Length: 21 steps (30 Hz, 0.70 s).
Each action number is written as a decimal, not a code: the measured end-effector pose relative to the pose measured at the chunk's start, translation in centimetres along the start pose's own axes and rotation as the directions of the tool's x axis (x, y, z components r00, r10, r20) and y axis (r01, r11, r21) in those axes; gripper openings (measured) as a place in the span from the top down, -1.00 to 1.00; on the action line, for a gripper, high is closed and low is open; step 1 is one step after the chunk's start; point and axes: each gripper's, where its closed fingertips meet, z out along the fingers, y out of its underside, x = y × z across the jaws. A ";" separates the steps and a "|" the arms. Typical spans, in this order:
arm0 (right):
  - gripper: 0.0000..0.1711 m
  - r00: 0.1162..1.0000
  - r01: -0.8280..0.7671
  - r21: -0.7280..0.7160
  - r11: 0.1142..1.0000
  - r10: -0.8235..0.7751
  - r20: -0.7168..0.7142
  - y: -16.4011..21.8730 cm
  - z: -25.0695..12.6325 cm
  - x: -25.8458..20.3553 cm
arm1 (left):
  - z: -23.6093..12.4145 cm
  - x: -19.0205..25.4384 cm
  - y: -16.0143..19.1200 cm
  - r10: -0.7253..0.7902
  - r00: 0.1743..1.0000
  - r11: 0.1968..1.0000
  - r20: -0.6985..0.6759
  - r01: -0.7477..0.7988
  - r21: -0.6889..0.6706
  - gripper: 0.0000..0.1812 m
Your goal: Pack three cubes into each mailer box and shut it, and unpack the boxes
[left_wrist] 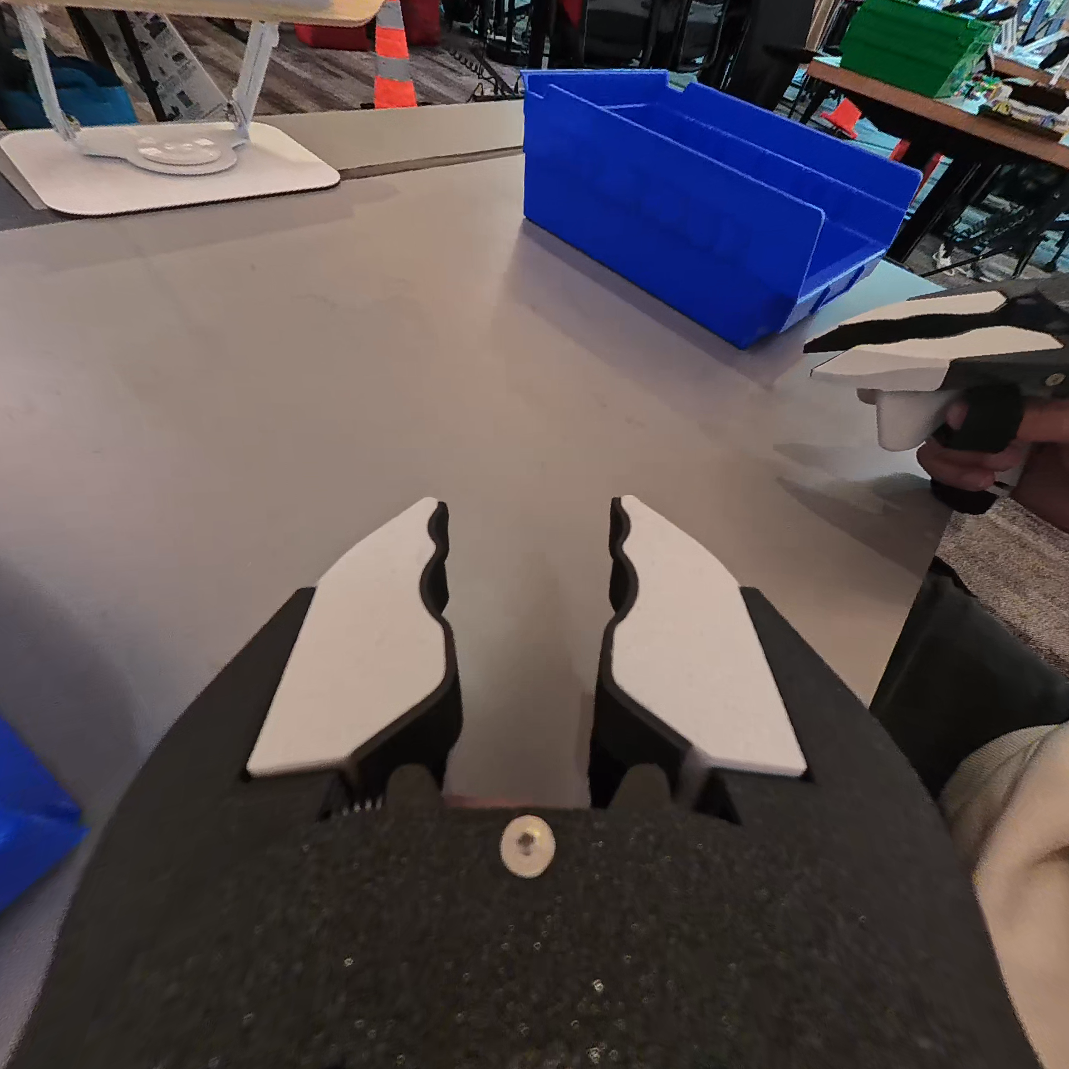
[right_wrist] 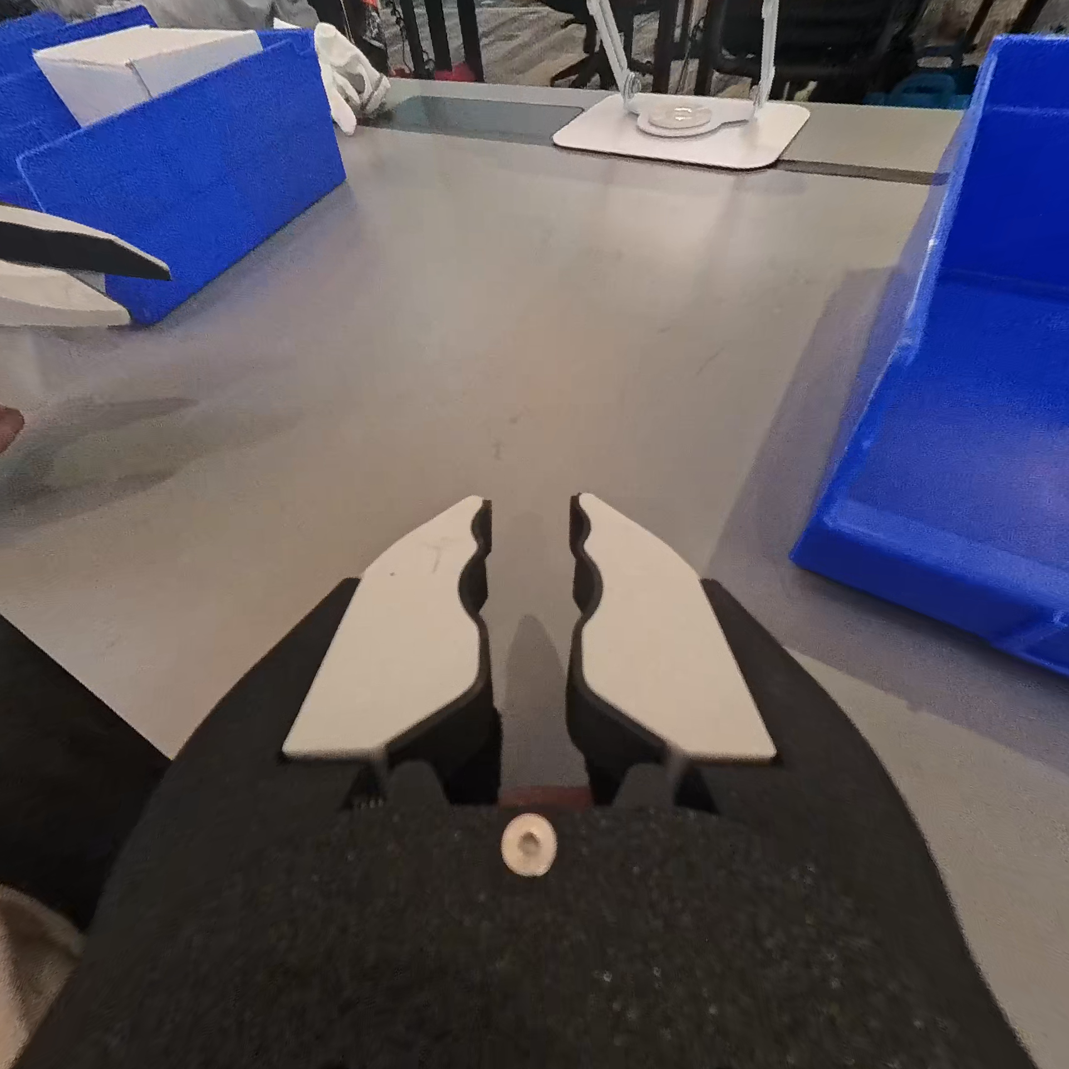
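Note:
A white mailer box (right_wrist: 139, 63) sits shut in the blue bin (right_wrist: 185, 173) at the far left of the right wrist view. No cubes show in either view. My left gripper (left_wrist: 529, 509) is open and empty above the bare grey table (left_wrist: 347, 376). It also shows at the left edge of the right wrist view (right_wrist: 124, 289). My right gripper (right_wrist: 530, 503) is open with a narrow gap and holds nothing. It also shows at the right edge of the left wrist view (left_wrist: 815, 358), held by a hand.
A second blue bin (left_wrist: 694, 191) stands at the far right of the table, seen close in the right wrist view (right_wrist: 954, 405), its inside empty where visible. A white stand on a flat base (left_wrist: 168, 156) (right_wrist: 682, 127) is at the back. A white glove (right_wrist: 353, 75) lies behind the left bin.

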 end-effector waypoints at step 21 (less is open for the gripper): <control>0.71 1.000 -0.020 -0.012 1.000 0.020 -0.014 0.3 -0.2 0.6 | -2.8 6.8 -2.8 0.032 0.911 0.999 -0.411 -0.027 0.017 0.23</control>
